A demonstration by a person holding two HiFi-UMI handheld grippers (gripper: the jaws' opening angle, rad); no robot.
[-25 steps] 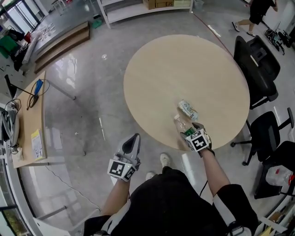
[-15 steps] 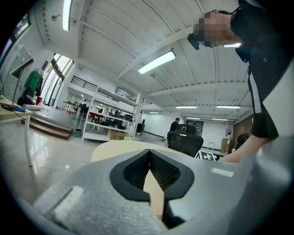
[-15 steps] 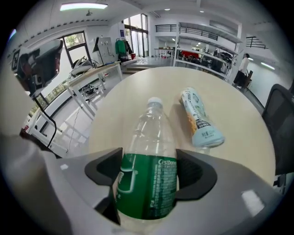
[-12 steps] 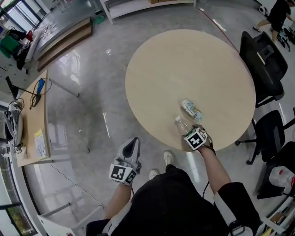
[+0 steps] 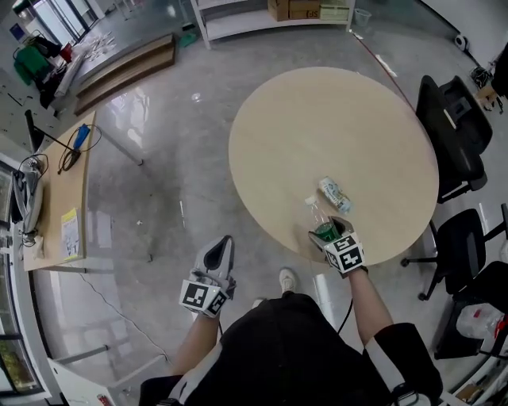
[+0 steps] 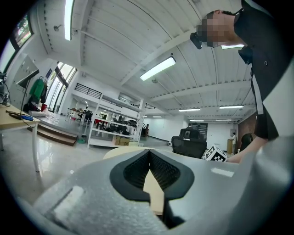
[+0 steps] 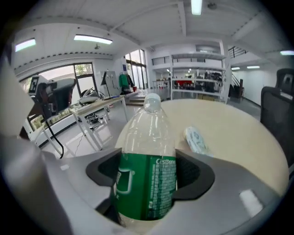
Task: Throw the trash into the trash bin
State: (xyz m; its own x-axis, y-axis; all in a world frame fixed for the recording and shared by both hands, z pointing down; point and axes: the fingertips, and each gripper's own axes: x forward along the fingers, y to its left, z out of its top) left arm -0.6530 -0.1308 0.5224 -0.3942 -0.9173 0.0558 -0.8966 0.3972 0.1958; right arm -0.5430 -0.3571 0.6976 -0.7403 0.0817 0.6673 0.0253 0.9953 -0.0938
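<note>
A clear plastic bottle (image 5: 318, 216) with a green label is gripped at its lower body by my right gripper (image 5: 326, 231), close over the near edge of the round beige table (image 5: 317, 119). In the right gripper view the bottle (image 7: 147, 170) fills the gap between the pads, cap pointing away. A crumpled wrapper or small flattened bottle (image 5: 334, 194) lies on the table just beyond, also visible in the right gripper view (image 7: 196, 139). My left gripper (image 5: 220, 252) hangs over the floor left of the table, pointing level, its jaws (image 6: 149, 153) shut and empty. No trash bin is in view.
Black office chairs (image 5: 452, 119) stand right of the table. A wooden desk (image 5: 59, 198) with cables and papers runs along the left. White shelving (image 5: 262, 16) is at the far end. A white bag (image 5: 480, 321) lies at the lower right. My feet are near the table edge.
The right gripper has settled on the bottle and lifted it slightly toward the table's near edge. The left gripper has drifted a little over the floor.
</note>
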